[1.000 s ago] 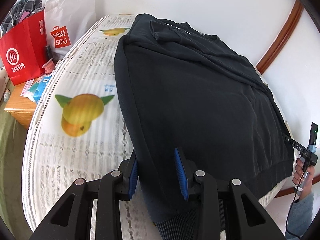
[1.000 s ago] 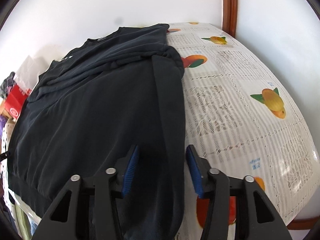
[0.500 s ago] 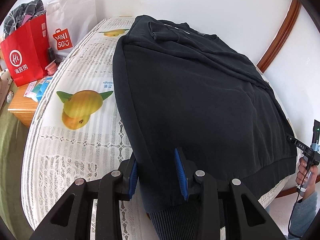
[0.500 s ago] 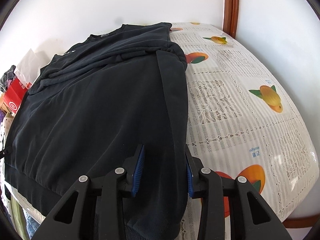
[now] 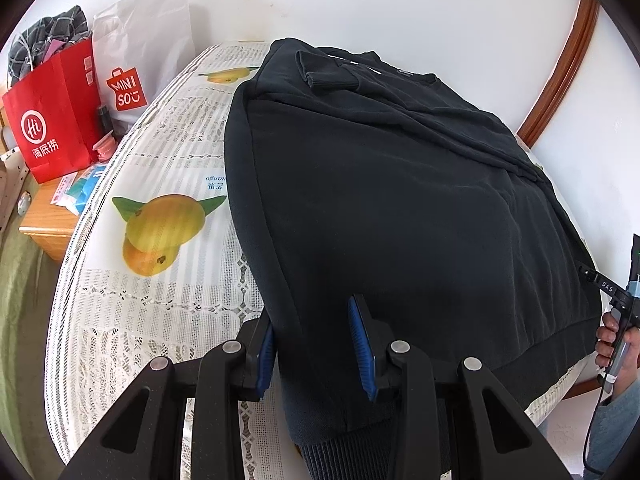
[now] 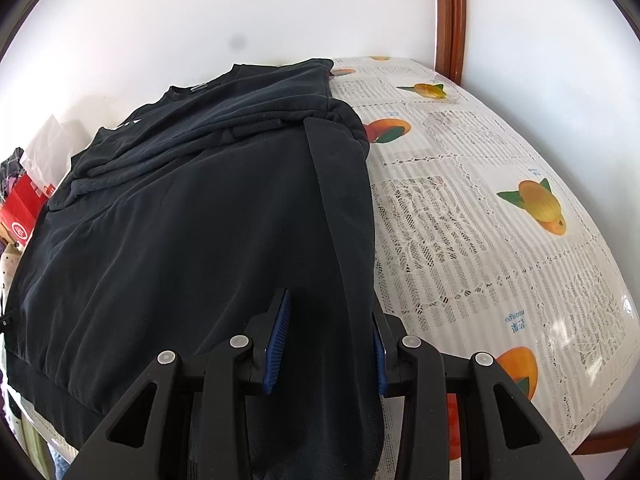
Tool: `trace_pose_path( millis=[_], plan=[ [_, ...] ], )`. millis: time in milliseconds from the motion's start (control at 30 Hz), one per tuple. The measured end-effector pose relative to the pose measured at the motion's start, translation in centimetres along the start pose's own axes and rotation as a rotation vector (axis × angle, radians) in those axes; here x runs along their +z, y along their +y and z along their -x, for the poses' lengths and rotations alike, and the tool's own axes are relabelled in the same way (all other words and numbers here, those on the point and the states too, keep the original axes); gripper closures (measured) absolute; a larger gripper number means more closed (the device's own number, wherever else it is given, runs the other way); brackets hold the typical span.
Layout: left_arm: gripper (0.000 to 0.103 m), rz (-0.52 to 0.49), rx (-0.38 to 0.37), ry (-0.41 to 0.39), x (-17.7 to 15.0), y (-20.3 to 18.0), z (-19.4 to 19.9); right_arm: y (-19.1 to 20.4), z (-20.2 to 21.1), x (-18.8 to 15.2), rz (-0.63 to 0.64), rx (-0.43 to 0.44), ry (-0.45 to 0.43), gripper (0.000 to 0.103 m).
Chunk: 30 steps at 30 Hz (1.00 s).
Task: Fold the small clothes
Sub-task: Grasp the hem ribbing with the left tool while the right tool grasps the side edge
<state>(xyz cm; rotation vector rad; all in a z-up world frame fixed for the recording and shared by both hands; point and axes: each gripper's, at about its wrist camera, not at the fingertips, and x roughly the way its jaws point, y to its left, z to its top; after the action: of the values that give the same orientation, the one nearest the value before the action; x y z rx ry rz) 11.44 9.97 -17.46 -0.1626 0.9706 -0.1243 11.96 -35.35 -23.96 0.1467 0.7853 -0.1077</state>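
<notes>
The left gripper point(image 5: 318, 344) is standing partly open over the near left corner of the sweater point(image 5: 400, 208), its blue pads point(image 5: 362, 344) straddling the folded side edge; the left pad is lying against the cloth, but the right pad seems to be standing clear of it, so I cannot tell whether it is truly pinching. The right gripper point(image 6: 328, 346) is mirroring it at the near right corner, its jaws a little open with the folded-in side strip of the sweater running between them; the far pad is mostly hidden behind the cloth, so a firm grip cannot be confirmed there either. Outward from both, the sweater is lying flat on the bed point(image 5: 160, 292), hem toward the person and slightly overhanging the near edge, collar toward the wall, with both sleeves already laid across the upper chest and the sides turned in. A red bag point(image 5: 52, 120) and a white bag point(image 5: 140, 52) are sitting beyond the bed's left side, well apart from the work. The step in hand looks to be taking hold of the hem corners for the lengthwise fold. The next move is probably calling for both grippers to close on all the layers at once, then lift and carry the hem evenly toward the collar, keeping the tucked sides from slipping out.
</notes>
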Motion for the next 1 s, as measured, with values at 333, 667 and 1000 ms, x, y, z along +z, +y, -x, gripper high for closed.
trace_pose_path(
  millis=[333, 667, 1000],
  plan=[
    [0.071, -0.024, -0.033, 0.010, -0.7, 0.0, 0.4, 0.7, 0.4, -0.5, 0.063, 0.005, 0.006, 0.081],
    [0.071, 0.053, -0.151, 0.018, 0.0, 1.5, 0.1, 0.1, 0.4, -0.5, 0.012, 0.084, 0.004, 0.077],
    [0.071, 0.020, -0.122, 0.026, -0.6, 0.6, 0.4, 0.4, 0.5, -0.7, 0.012, 0.078, 0.010, 0.078]
  ],
)
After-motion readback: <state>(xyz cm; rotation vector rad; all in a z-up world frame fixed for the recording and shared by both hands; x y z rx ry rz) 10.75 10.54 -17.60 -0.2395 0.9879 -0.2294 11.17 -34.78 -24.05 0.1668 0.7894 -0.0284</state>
